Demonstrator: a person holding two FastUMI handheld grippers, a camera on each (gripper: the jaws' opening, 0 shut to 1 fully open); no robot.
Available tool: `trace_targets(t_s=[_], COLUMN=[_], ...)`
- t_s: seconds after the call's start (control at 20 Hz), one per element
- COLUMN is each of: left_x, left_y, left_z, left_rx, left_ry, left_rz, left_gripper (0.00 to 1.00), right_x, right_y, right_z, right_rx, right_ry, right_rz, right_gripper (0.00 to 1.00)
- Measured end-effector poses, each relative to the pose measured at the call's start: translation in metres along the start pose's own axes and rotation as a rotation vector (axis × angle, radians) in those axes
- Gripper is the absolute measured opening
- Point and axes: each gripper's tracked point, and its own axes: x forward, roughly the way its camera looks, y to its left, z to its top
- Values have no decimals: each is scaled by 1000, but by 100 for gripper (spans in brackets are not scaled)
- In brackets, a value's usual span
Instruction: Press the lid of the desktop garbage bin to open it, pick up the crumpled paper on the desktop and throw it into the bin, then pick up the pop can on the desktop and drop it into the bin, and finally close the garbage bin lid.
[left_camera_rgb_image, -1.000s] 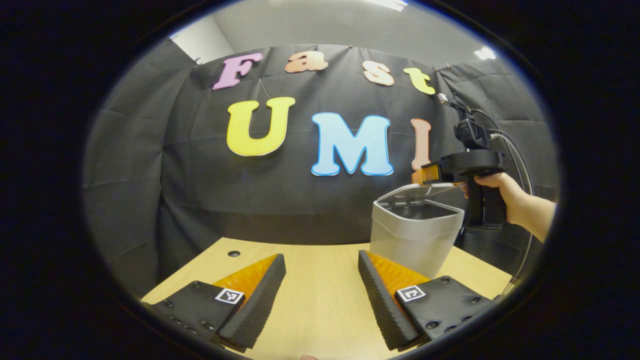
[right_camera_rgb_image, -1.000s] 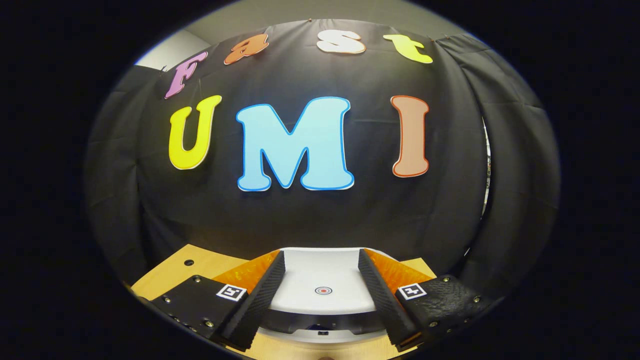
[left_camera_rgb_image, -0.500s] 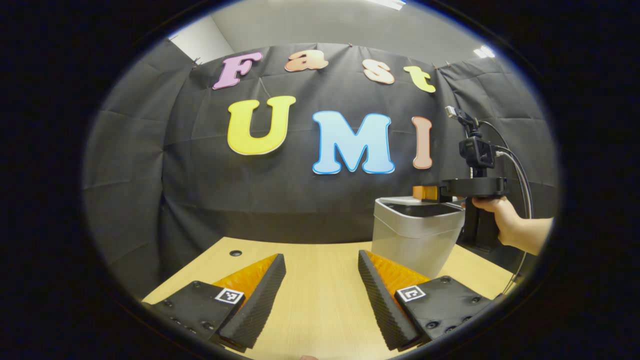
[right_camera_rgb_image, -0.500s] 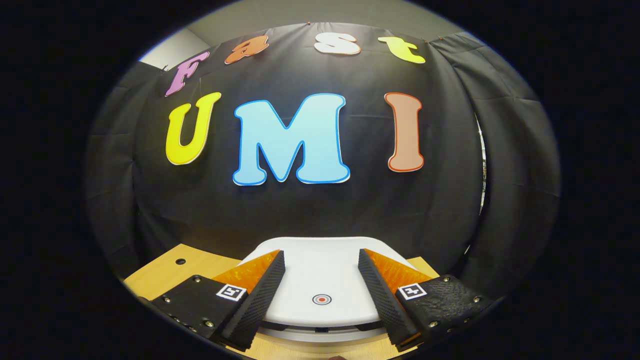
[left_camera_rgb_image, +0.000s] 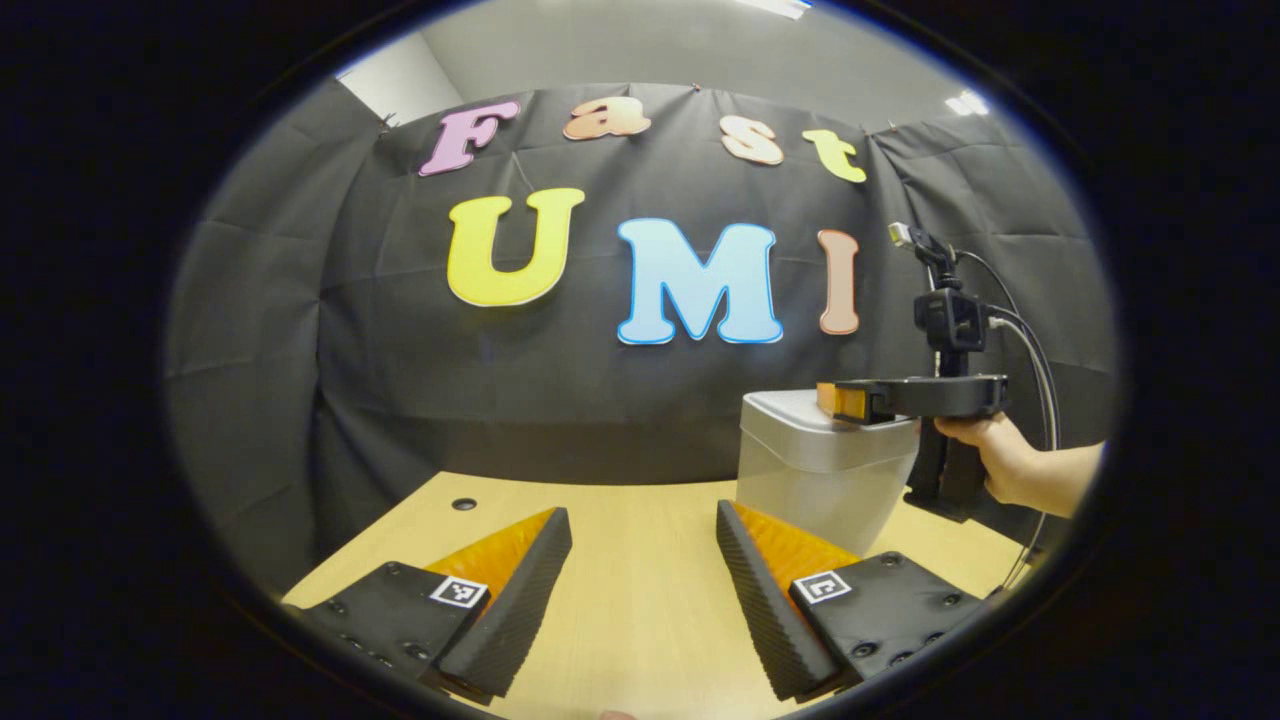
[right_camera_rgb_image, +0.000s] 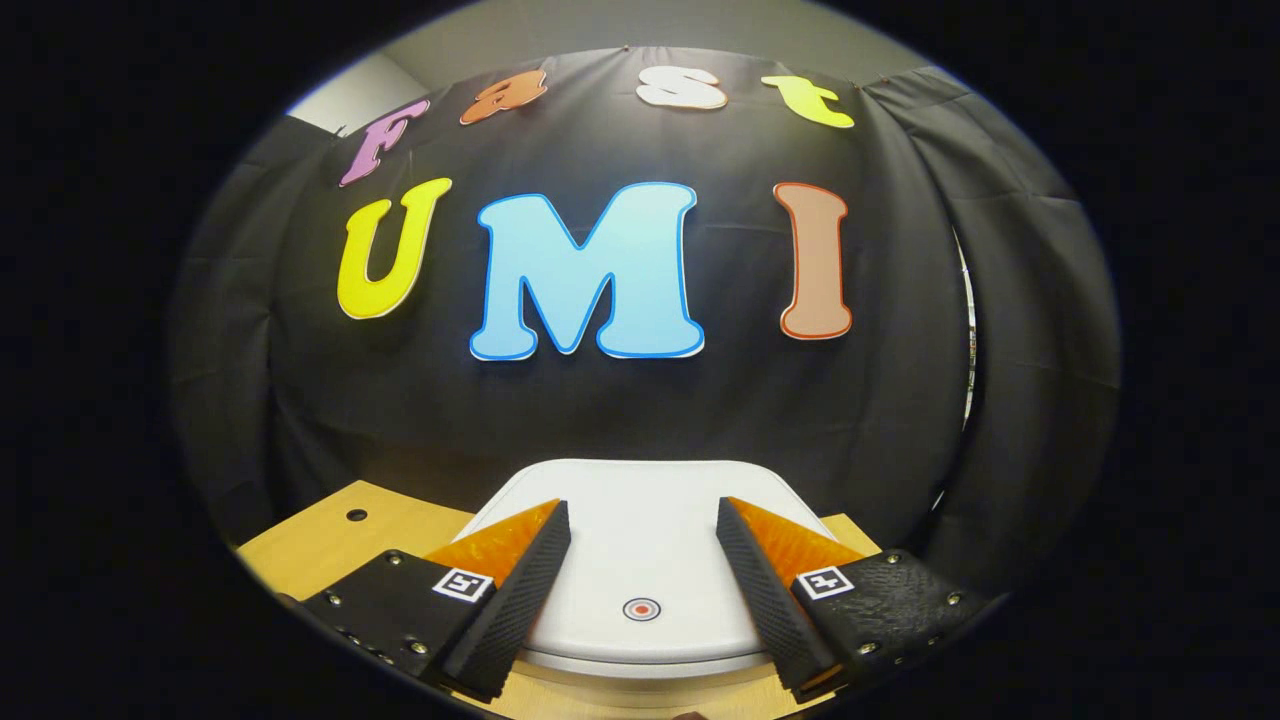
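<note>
Bin lid (right_camera_rgb_image: 640, 545) lies flat beneath right gripper's (right_camera_rgb_image: 643, 525) parted jaws

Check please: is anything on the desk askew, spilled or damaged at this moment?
Nothing stands out. The garbage bin stands upright on the desk, its lid lies flat, and the right gripper rests open on top of it. The left gripper hangs open above bare wood. No spill or damage shows.

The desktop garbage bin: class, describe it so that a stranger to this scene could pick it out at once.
Start at the wooden table in front of the black cloth wall. The garbage bin stands towards its back right, under the right gripper. It is a pale tapered tub with a white lid bearing a small red ring mark.
</note>
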Motion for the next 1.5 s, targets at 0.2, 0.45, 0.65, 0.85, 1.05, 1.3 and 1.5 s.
trace_targets(t_s=[0.2, 0.45, 0.65, 0.85, 1.05, 1.3, 1.5], left_x=[2, 2, -3, -17, -38, -57, -66], left_y=[-3, -5, -7, -10, -16, -20, -28], left_z=[-1, -3, -3, 5, 9, 12, 22], left_rx=[-8, -8, -14, 4, 12, 9, 25], left_ry=[4, 13, 14, -3, -6, -10, -34], left_rz=[-2, 8, 28, 61, 112, 194, 183], left_gripper=[95, 95, 96, 96, 95, 96, 96], right_x=[2, -1, -1, -2, -4, -32, -70], right_y=[0, -1, -1, -2, -1, 7, 13], right_z=[-5, -8, -9, -5, -6, -8, 0], right_rx=[-12, 8, 4, 9, 25, 22, 73], right_ry=[-33, -70, -73, -105, -77, 7, 32], right_rz=[-10, -29, -27, -37, -59, 20, 50], right_gripper=[95, 96, 97, 97, 96, 96, 96])
